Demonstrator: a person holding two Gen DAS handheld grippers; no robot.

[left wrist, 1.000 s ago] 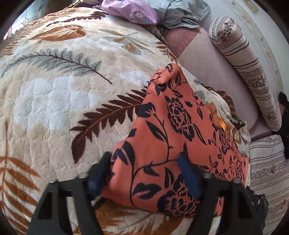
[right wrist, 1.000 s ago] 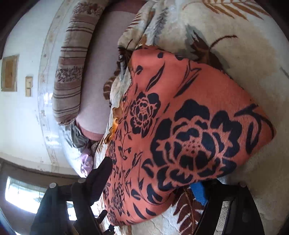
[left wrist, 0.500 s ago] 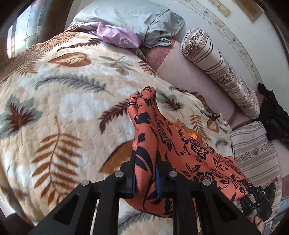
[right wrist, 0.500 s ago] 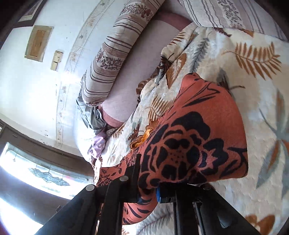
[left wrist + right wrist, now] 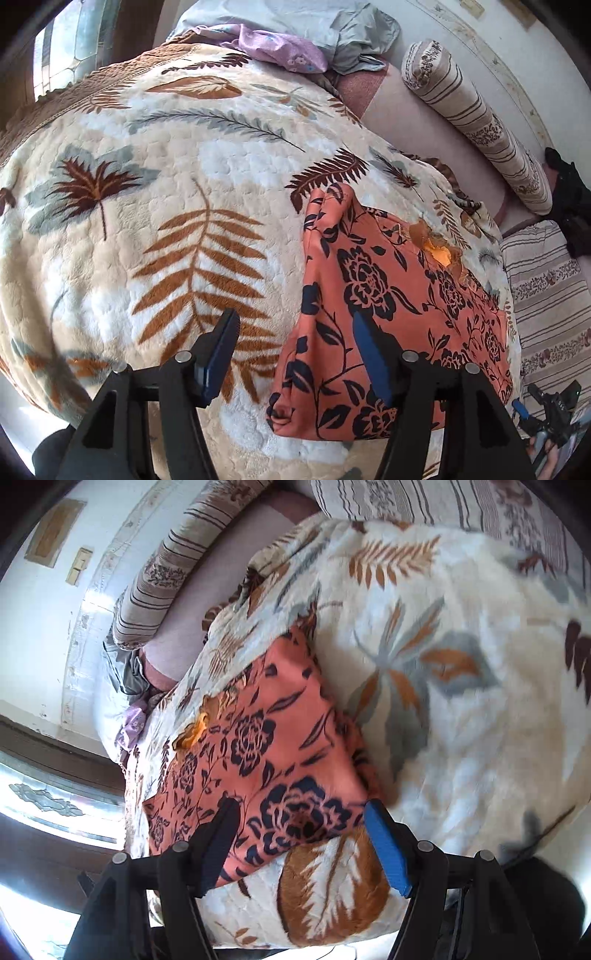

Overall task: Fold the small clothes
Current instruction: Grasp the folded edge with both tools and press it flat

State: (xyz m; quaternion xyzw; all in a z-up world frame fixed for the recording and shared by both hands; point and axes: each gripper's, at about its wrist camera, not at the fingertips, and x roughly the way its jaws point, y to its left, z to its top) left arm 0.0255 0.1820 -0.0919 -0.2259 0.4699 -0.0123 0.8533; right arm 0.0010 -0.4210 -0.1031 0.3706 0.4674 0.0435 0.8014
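Left gripper [image 5: 291, 354]: 2 fingers spread wide, jaws just opened, nothing pinched; left finger [image 5: 218, 354] over bare blanket, blue-padded right finger [image 5: 369, 354] in front of the garment's near left part, contact not determinable

Right gripper [image 5: 301, 840]: 2 fingers spread wide, jaws just opened, no grip; near corner of the garment lying between the black left finger [image 5: 221, 842] and the blue-padded right finger [image 5: 386, 845], contact with either not determinable

Garment [image 5: 388, 306]: small orange-red cloth printed with dark navy roses, leaves and vines; lying folded and mostly flat on the blanket, released by both grippers; far left corner standing up in a slight peak; brighter orange underside showing along the far edge near the centre

Blanket [image 5: 147, 221]: plush, cream, printed with brown, rust and grey leaves, covering the bed

Beyond the blanket: striped bolster [image 5: 476, 122] along the wall, lilac cloth [image 5: 284, 48] and grey cloth [image 5: 354, 33] heaped at the far end of the bed
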